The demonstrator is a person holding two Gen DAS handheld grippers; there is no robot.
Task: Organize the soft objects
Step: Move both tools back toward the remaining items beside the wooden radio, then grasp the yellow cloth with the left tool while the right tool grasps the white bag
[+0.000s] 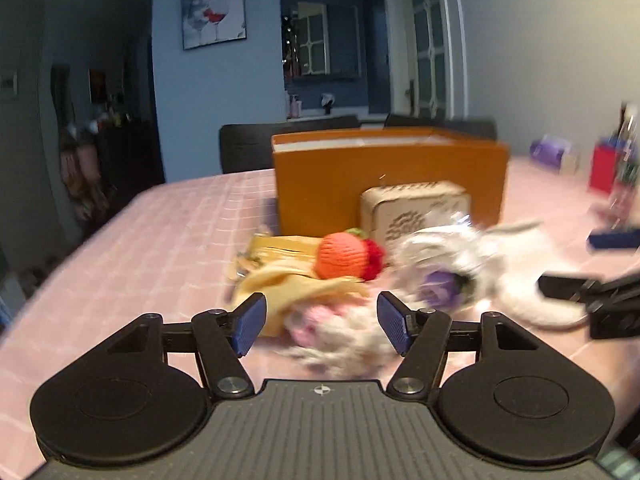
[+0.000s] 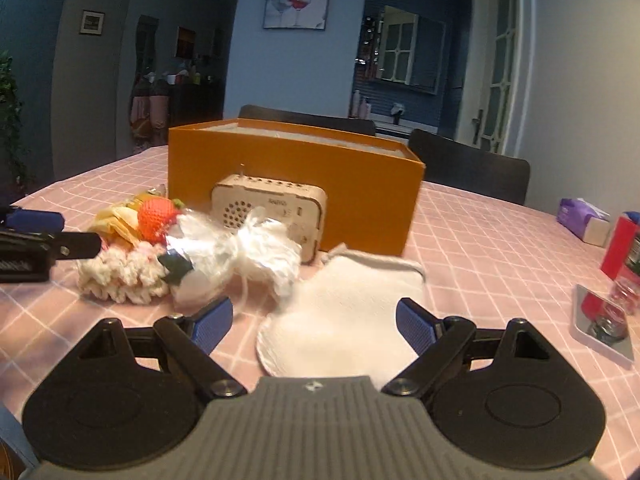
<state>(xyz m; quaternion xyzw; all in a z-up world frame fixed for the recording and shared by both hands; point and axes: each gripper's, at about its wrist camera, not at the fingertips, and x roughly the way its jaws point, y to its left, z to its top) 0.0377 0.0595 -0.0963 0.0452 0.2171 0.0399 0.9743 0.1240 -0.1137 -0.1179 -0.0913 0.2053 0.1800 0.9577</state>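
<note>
White mitt between right gripper's parted fingers, left gripper's spread, over pink-white yarn

**Right gripper over the white cloth**

My right gripper hangs with jaws wide, white cloth below. Beyond: knitted strawberry, cream yarn piece, wooden radio, orange box on the pink table.
</note>
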